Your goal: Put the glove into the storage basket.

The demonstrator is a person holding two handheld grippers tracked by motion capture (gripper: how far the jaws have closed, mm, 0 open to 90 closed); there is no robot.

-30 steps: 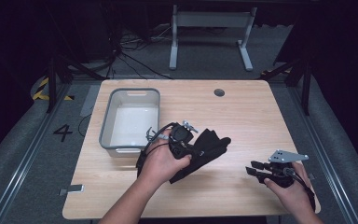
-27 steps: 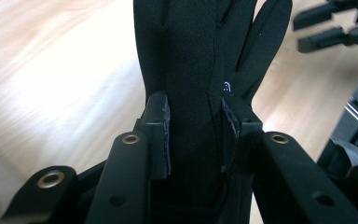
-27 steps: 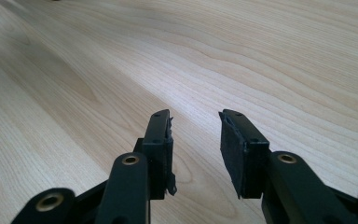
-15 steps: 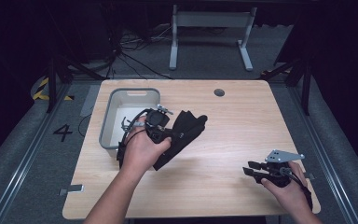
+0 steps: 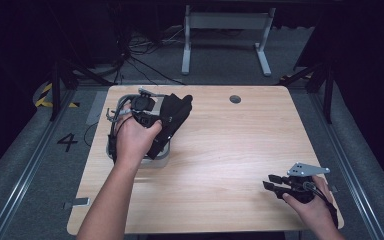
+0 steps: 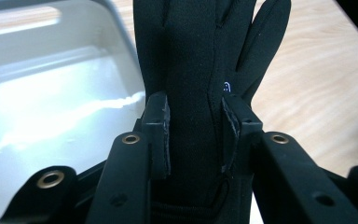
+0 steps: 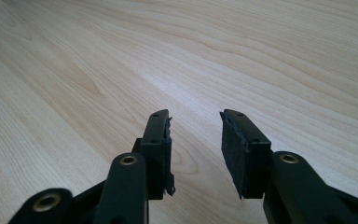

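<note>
Hanging glove [image 6: 200, 60] clamped between left tool [image 6: 193, 133] pads.

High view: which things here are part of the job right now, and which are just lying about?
In the job:
- black glove, clamped in the left gripper
- grey bin below it

Standing by or lying about:
- right gripper, open over bare table
- metal stand on the floor

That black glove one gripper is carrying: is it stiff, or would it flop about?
Probably floppy: in the high view the black glove drapes from the left gripper above the grey bin. Likely light, since one pinch carries it. It seems unlikely to slip: the pads squeeze its fabric into a fold.
</note>
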